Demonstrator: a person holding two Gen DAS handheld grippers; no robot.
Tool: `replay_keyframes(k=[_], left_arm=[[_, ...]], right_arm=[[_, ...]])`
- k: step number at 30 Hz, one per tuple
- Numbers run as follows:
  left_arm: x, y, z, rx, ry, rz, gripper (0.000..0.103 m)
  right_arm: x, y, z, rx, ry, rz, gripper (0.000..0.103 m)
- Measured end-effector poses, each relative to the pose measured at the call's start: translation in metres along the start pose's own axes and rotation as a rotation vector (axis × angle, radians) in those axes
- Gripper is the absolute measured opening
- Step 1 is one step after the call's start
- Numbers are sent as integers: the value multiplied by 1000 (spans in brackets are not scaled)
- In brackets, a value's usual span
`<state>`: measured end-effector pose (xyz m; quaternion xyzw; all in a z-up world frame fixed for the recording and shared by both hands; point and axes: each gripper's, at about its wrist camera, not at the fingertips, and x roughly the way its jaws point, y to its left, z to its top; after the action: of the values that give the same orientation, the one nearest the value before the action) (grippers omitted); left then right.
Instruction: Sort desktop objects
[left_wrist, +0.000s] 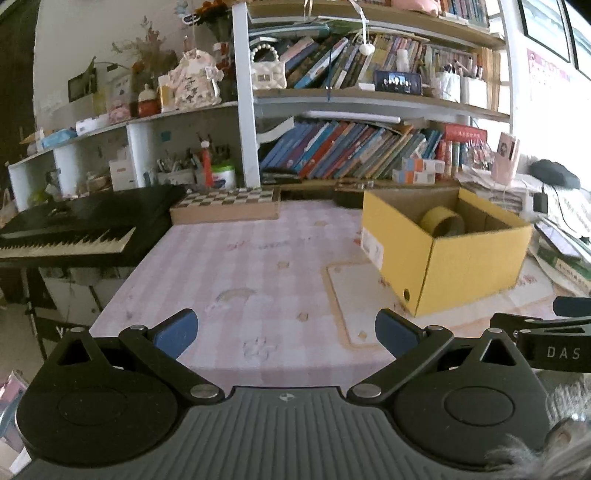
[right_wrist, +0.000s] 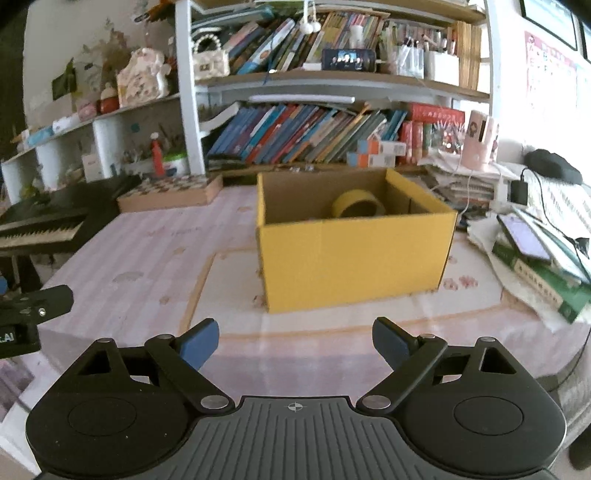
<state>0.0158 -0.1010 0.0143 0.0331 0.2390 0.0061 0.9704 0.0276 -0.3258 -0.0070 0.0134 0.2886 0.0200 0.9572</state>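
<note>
A yellow cardboard box (left_wrist: 476, 266) stands open on the pink checked tablecloth (left_wrist: 258, 258), at the right in the left wrist view and in the middle of the right wrist view (right_wrist: 354, 258). A roll of yellow tape (left_wrist: 441, 221) lies inside it, also seen in the right wrist view (right_wrist: 356, 208). My left gripper (left_wrist: 286, 332) is open and empty above the table's near edge, left of the box. My right gripper (right_wrist: 295, 341) is open and empty in front of the box. Part of the right gripper shows at the left view's right edge (left_wrist: 546, 332).
A black keyboard piano (left_wrist: 74, 229) stands at the left. A wooden chessboard box (left_wrist: 225, 206) lies at the back of the table. Bookshelves (left_wrist: 351, 147) fill the back. Stacked books, papers and a phone (right_wrist: 532, 251) lie at the right.
</note>
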Motion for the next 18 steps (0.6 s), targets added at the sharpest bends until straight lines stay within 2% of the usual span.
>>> replay_keyframes(k=[7, 18], left_arm=[[-15, 10, -17, 0, 24, -36, 103], [-22, 17, -22, -8, 31, -42, 103]], right_arm=[[-15, 9, -15, 11, 21, -16, 92], [-21, 18, -23, 25, 44, -21, 95]])
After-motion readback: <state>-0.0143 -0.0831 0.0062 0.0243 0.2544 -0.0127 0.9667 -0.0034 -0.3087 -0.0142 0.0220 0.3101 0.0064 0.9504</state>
